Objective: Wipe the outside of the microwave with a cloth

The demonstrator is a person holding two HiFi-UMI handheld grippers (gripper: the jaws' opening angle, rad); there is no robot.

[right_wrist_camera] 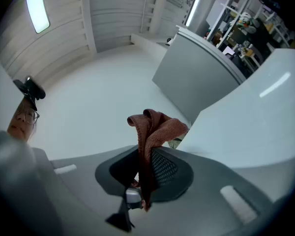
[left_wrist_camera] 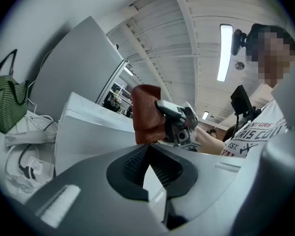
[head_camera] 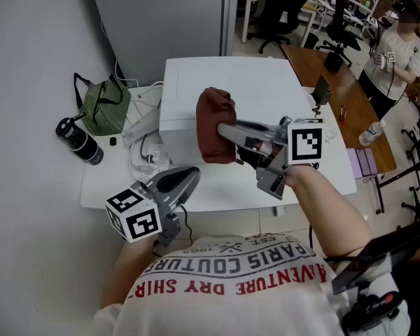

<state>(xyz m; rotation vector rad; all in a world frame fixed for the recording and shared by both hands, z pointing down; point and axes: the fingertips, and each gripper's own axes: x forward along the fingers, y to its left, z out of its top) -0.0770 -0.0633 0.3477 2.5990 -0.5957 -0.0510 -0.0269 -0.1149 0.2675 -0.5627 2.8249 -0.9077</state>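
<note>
A white microwave [head_camera: 252,82] stands on a white table [head_camera: 112,177]. My right gripper [head_camera: 224,130] is shut on a rust-brown cloth [head_camera: 214,121], which is pressed on the microwave's front top edge. In the right gripper view the cloth [right_wrist_camera: 155,127] sticks up bunched from between the jaws of the right gripper [right_wrist_camera: 146,154], beside the microwave's white wall [right_wrist_camera: 255,127]. My left gripper [head_camera: 187,179] hangs shut and holds nothing, low at the table's front edge, left of the cloth. The left gripper view looks past the left gripper [left_wrist_camera: 147,149] at the microwave [left_wrist_camera: 88,132] and the cloth [left_wrist_camera: 146,114].
A green striped bag [head_camera: 105,107], a black bottle [head_camera: 79,141] and white cables [head_camera: 145,145] lie left of the microwave. A grey partition [head_camera: 161,19] stands behind. A wooden table [head_camera: 336,75] and a standing person [head_camera: 399,47] are at the right.
</note>
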